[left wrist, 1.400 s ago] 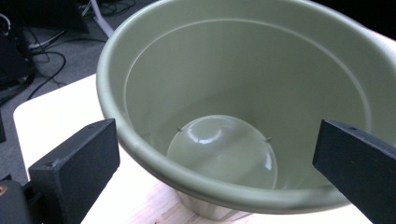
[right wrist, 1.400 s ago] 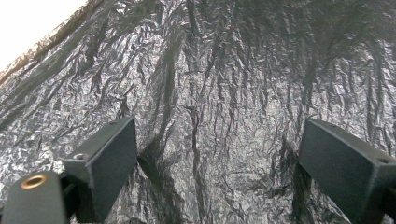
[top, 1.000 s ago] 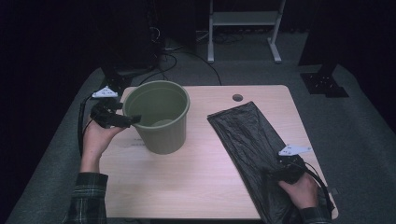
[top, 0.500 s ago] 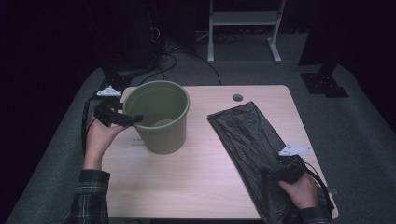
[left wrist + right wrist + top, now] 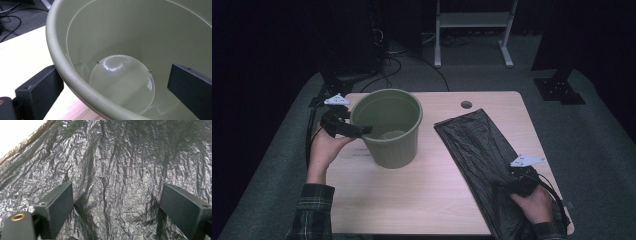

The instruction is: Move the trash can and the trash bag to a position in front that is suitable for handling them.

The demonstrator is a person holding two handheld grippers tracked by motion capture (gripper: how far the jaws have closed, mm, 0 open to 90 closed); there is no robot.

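Now the green bin (image 5: 388, 126) is stood upright on the left side of the bench (image 5: 432, 200). Its rim is straddled by the wide-open left tool (image 5: 362, 131), one jaw inside and one outside, but not yet pinched. The black bag (image 5: 479, 150) is laid flat at the right, under the wide-open right tool (image 5: 116, 205). For a good grip, one crinkled layer should be pinched gently, while the bin is kept steady.

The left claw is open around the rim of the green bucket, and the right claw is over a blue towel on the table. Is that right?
Not quite. The right claw is over a black plastic bag, not a blue towel; the right gripper view shows its crinkled black film. The rest holds: the left claw is open around the rim of the green bucket.
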